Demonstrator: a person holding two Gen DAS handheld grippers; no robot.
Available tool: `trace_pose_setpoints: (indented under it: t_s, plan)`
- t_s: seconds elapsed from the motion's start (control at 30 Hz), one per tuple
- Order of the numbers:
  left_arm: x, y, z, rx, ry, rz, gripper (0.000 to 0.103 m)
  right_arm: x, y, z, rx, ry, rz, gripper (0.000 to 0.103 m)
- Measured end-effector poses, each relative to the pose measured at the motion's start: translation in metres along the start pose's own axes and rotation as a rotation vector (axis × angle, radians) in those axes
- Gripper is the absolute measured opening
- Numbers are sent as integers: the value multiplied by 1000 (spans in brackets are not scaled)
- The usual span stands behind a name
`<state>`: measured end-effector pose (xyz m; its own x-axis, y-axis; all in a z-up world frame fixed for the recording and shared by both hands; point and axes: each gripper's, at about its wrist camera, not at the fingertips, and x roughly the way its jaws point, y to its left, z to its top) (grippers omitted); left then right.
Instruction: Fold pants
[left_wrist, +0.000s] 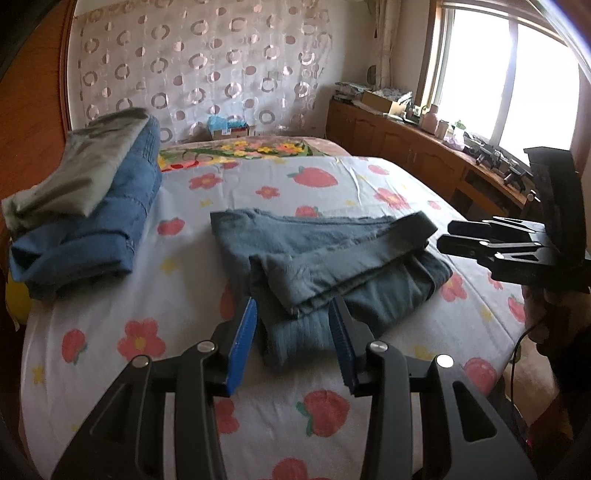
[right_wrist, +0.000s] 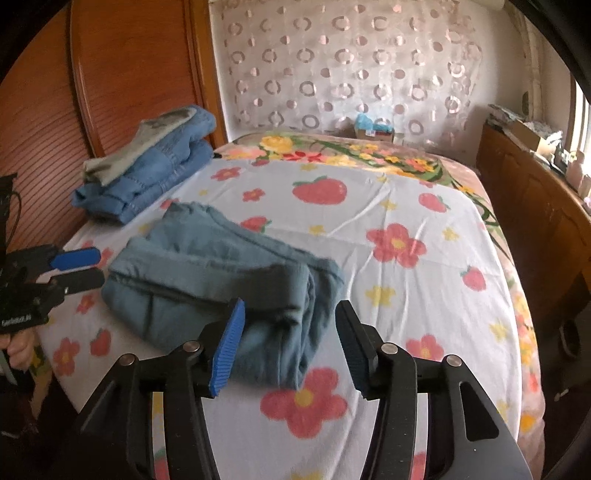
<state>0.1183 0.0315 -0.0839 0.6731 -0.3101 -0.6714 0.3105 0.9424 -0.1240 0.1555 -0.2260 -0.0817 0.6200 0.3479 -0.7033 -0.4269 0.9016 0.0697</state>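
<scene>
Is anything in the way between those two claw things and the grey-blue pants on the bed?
Nothing visible: the folded grey-blue pants lie right before the left gripper and right gripper, both with open jaws.

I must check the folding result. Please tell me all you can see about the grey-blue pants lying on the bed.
The grey-blue pants are soft, fuzzy knit cloth, folded into a thick, slightly uneven bundle of several layers. A ribbed band shows at the near end and a darker band along the far edge. They lie flat on the flowered sheet, apart from the stack of folded clothes. The left gripper has open jaws around the near end; its pads do not press on it.
</scene>
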Motion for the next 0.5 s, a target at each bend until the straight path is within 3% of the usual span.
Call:
trace_pose_setpoints:
  t_s: [0.5]
  plan:
    - [25, -2, -16, 18, 94, 15, 39, 22, 1, -23, 8, 74, 25, 52]
